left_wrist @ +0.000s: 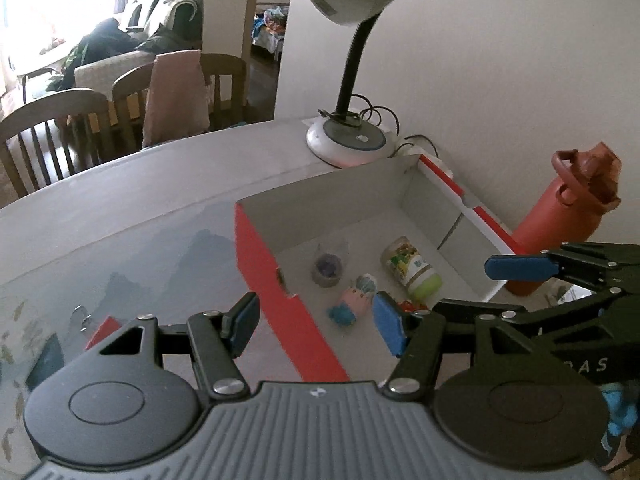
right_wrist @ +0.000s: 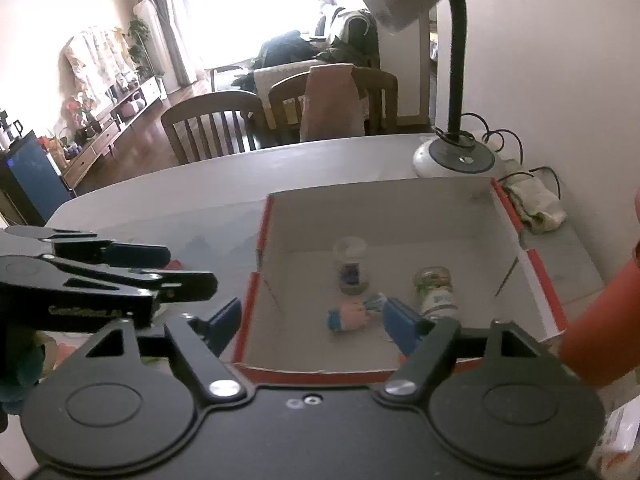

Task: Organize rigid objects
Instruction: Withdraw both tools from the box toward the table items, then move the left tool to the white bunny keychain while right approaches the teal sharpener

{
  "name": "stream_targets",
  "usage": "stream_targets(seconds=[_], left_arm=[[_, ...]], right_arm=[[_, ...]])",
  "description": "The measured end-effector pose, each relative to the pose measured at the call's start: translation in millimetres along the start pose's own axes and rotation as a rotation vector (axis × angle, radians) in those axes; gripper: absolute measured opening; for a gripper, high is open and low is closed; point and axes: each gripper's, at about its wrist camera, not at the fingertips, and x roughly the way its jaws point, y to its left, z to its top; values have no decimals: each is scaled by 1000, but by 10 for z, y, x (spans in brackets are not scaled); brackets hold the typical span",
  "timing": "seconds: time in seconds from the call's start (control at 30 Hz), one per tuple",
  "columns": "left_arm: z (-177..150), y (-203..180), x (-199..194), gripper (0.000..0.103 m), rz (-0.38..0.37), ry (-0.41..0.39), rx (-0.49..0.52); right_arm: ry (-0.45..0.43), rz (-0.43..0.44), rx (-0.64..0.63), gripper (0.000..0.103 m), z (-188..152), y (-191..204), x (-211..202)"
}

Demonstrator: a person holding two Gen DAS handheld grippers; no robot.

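A shallow cardboard box, red outside and white inside point(left_wrist: 256, 248) point(right_wrist: 400, 216), lies on the grey table. Inside it stand a small clear jar with something blue-purple in it point(left_wrist: 329, 268) point(right_wrist: 351, 268), a jar with a green lid on its side point(left_wrist: 412, 270) point(right_wrist: 436, 292), and a pink and blue toy figure point(left_wrist: 356, 298) point(right_wrist: 352, 314). My left gripper point(left_wrist: 316, 324) hovers open over the box's near left wall, nothing between its blue pads. My right gripper point(right_wrist: 314, 324) is open above the box's near rim, also with nothing in it.
A red bottle point(left_wrist: 560, 216) point(right_wrist: 600, 320) stands right of the box. A gooseneck lamp point(left_wrist: 348, 140) point(right_wrist: 452, 156) and its cables sit behind it, a crumpled cloth point(right_wrist: 536, 204) by the wall. A small red item with a key ring point(left_wrist: 102, 330) lies left of the box. Wooden chairs point(right_wrist: 216, 120) line the far edge.
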Motion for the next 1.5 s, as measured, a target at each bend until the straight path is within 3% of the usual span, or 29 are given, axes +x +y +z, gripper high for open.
stream_targets(seconds=[0.1,0.17,0.5,0.63,0.9,1.13,1.3,1.5], left_arm=[[-85,110,-152,63,2,-13,-6],[-148,196,-250,72,0,-17,-17],[-507,622,-684,73,6,-29,-42],[-653,773,-823,80,10,-31,-46],[-920,1084,-1066,82,6,-35,-62],[-1081,1398,-1206,84,5,-45,-112],[-1160,1601,-1266,100,8,-56,-138],[-1187,1819,-1230,101,52,-61,-154]], right_arm=[[-4,7,3,83,-24,152,-25],[-7,11,7,86,-48,255,-45],[-22,54,10,93,-195,730,-92],[-39,89,-1,96,-257,918,-103],[-66,151,-8,99,-352,1261,-127],[-71,169,-30,99,-453,1578,-89],[-53,179,-48,100,-528,1771,-10],[-28,157,-111,101,-615,1923,134]])
